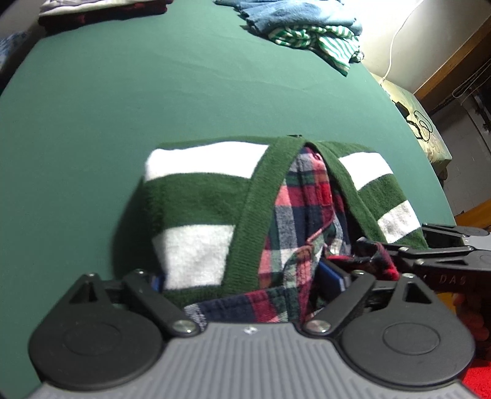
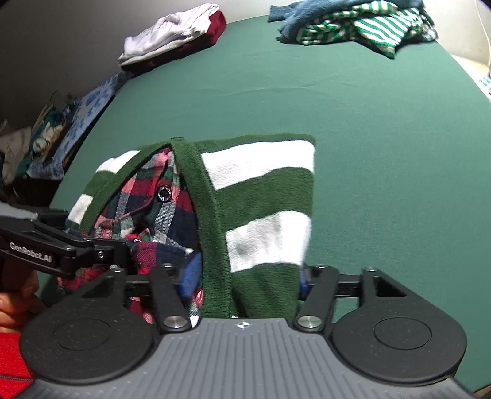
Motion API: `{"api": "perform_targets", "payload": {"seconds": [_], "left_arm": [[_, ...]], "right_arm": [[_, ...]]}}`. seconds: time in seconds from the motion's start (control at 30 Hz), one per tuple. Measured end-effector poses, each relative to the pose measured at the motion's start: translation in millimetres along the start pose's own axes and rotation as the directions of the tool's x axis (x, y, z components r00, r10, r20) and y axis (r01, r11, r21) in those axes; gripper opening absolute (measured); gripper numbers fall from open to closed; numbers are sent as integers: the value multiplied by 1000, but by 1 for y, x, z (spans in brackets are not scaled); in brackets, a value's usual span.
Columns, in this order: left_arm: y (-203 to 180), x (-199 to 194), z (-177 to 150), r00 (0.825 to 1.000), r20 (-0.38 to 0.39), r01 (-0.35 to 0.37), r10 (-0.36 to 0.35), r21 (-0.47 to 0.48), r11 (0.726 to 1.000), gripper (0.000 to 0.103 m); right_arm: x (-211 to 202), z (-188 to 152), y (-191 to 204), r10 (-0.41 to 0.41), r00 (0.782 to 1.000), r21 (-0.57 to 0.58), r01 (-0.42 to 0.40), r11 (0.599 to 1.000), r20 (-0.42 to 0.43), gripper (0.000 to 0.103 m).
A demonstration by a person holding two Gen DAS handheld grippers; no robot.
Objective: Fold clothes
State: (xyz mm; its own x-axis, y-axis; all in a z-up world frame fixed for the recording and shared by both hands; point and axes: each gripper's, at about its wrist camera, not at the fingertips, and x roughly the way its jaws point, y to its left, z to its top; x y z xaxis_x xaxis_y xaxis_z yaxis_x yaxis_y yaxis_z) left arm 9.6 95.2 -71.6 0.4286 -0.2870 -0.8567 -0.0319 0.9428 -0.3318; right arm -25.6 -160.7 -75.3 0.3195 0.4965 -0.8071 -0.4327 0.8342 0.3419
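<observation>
1. The green-and-white striped cardigan (image 1: 196, 199), with a plaid shirt (image 1: 300, 208) inside, lies at the near edge of the green worktop (image 1: 122, 101).
2. Left claw (image 1: 245, 285) spans both garments; whether it grips is unclear.
3. Right claw (image 2: 245, 282) spans the cardigan's front panel; grip likewise unclear.

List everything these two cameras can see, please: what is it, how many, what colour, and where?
cardigan: one, green with white stripes, near edge of the table, between both sets of fingers
plaid shirt: one, red, navy and white, inside the open cardigan
table: one, green cover, under everything
folded stack: one, pale cloth on dark red, far left corner
loose pile: one, blue cloth and green-white striped cloth, far right
left gripper: black and grey, blue pads, fingers around the clothes
right gripper: same colours, fingers around the cardigan's front edge
hand: one, holding the left gripper
</observation>
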Motion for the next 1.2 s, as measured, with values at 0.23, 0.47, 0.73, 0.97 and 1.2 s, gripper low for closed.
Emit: {"api": "perform_targets", "payload": {"seconds": [0.23,0.47,0.73,0.97,1.2], "left_arm": [[17,-2,5,997,-9,80,-81,-66,995,89],[28,-1,15,987,-38,151,-158,-145,978,97],[28,5,26,989,-44,138,-144,-116,984,101],[20,13,36,996,-61,67,-71,-62,996,100],[4,19,34,999,-35,-11,11,-16,1000,101]], "right_arm": [[0,3,-4,43,999,21,-43,999,-18,60],[-5,13,-29,135,989,173,-125,977,-52,62],[4,24,-32,155,982,121,-141,983,-108,67],[4,30,-36,164,974,106,-149,983,-154,68],[10,33,-20,116,984,22,-114,993,-135,67]]}}
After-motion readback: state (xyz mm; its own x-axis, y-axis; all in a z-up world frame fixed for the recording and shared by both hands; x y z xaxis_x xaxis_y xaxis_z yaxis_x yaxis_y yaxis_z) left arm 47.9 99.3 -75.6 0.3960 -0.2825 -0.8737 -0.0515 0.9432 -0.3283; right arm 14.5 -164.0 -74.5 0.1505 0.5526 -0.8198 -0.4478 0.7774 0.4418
